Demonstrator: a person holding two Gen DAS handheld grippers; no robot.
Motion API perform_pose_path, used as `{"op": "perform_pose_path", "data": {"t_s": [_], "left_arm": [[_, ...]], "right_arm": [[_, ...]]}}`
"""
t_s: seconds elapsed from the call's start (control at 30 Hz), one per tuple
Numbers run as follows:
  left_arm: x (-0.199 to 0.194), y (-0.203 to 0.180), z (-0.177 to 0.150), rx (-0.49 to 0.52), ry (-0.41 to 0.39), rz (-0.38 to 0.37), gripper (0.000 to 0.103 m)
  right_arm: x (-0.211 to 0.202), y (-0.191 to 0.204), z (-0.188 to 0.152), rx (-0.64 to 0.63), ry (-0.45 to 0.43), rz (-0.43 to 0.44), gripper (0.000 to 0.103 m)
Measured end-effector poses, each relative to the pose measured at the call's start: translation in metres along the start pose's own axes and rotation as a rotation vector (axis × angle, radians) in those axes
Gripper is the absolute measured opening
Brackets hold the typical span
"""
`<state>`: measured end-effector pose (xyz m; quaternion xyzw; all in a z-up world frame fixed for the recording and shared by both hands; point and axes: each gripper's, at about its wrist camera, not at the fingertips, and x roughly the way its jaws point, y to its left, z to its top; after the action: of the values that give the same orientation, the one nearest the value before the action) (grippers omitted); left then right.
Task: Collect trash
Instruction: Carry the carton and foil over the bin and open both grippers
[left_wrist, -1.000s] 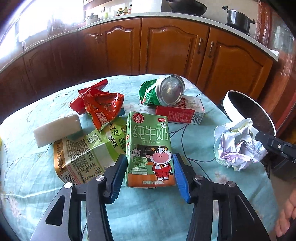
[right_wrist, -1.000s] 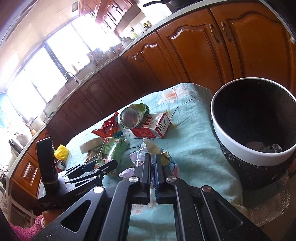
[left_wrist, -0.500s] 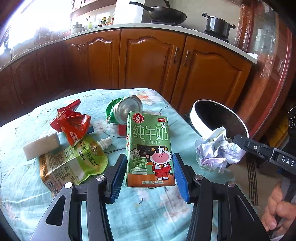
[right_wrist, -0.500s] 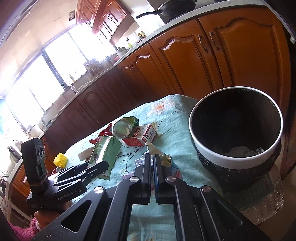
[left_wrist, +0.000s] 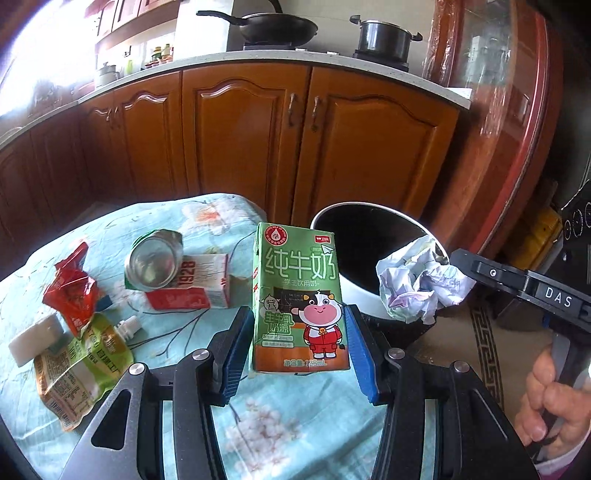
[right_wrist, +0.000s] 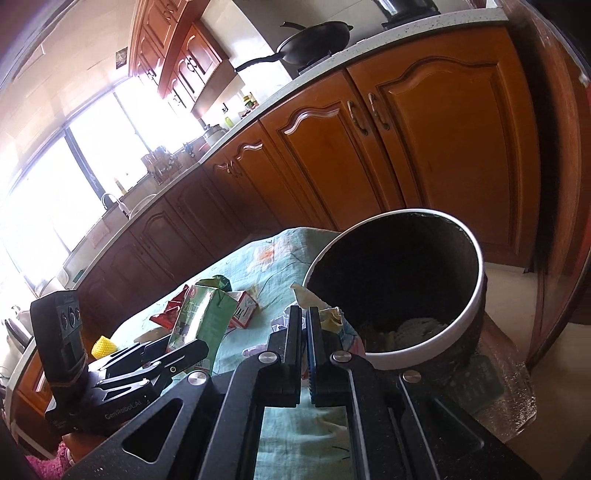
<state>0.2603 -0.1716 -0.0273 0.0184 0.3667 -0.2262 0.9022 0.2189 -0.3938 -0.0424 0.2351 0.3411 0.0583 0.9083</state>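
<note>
One milk carton between left tongs

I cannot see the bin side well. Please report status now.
Left gripper shut on milk carton, lifted. Right gripper shut on crumpled paper, beside trash bin. Nothing blocks the bin.

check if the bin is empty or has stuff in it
Not empty. The right wrist view shows pale crumpled trash at the bottom of the bin; how much, cannot tell.

Left gripper fingers spread wide; right gripper fingers pinched together.
</note>
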Motion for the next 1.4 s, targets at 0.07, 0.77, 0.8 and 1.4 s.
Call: {"op": "perform_pose_path", "data": {"t_s": [0.07,0.77,0.8,1.4], "left_arm": [[0.006,-0.007,0.006,0.011,0.003,-0.015,0.048],[0.098,-0.055,0.066,0.112,0.08,-0.082,0.048],[0.104,-0.056,0.069,0.114,0.09,-0.083,0.048],[0.129,-0.048,0.074,0.028,0.127,-0.087,0.062]], "right_arm": [[-0.002,-0.006,0.003,0.004,-0.009,-0.014,0.002],[0.007,-0.058,0.04,0.015,-0.038,-0.145,0.002],[0.008,-0.059,0.041,0.017,-0.036,-0.148,0.002],[0.026,-0.079,0.045,0.093,0.0,-0.155,0.055]]}}
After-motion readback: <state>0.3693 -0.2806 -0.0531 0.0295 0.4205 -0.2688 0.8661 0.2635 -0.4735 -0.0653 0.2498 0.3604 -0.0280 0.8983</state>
